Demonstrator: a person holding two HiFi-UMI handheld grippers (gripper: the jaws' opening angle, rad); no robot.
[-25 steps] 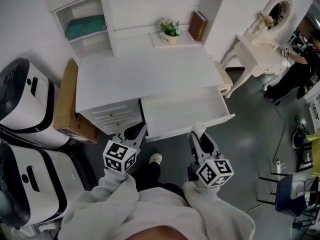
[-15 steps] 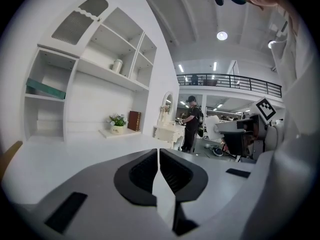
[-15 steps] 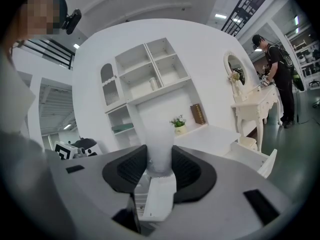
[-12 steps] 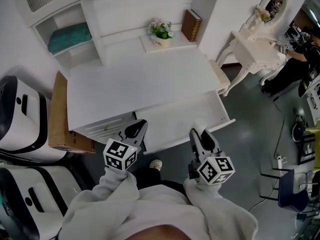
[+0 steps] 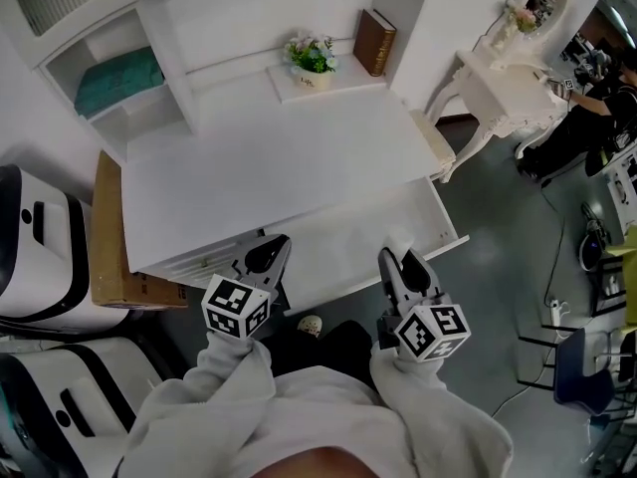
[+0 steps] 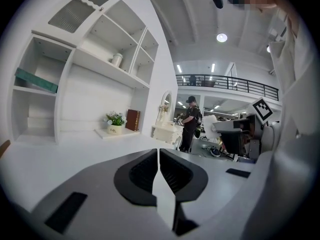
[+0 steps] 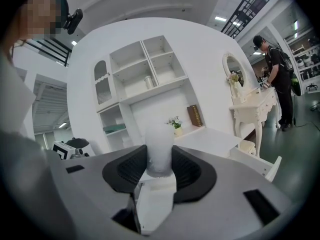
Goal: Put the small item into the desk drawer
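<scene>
The white desk (image 5: 279, 167) has its wide drawer (image 5: 343, 242) pulled out toward me. My right gripper (image 5: 400, 259) hovers at the drawer's front edge, shut on the small item (image 5: 396, 246), a frosted white cylinder. In the right gripper view the small item (image 7: 159, 151) stands upright between the black pads (image 7: 186, 170) of the right gripper (image 7: 159, 159). My left gripper (image 5: 269, 257) is over the drawer's front left corner. In the left gripper view the left gripper (image 6: 158, 154) is shut with nothing in it.
A flower pot (image 5: 309, 58) and a brown book (image 5: 374, 40) stand on the desk's back shelf, a teal bundle (image 5: 114, 78) in a cubby. A cardboard box (image 5: 109, 237) and white machines (image 5: 40, 237) are at left. A white dressing table (image 5: 508, 88) and a person (image 5: 587, 118) are at right.
The desk and drawer have come nearer under both grippers. The left gripper now reaches over the drawer's front corner. The right gripper's hold on the small item is unchanged.
</scene>
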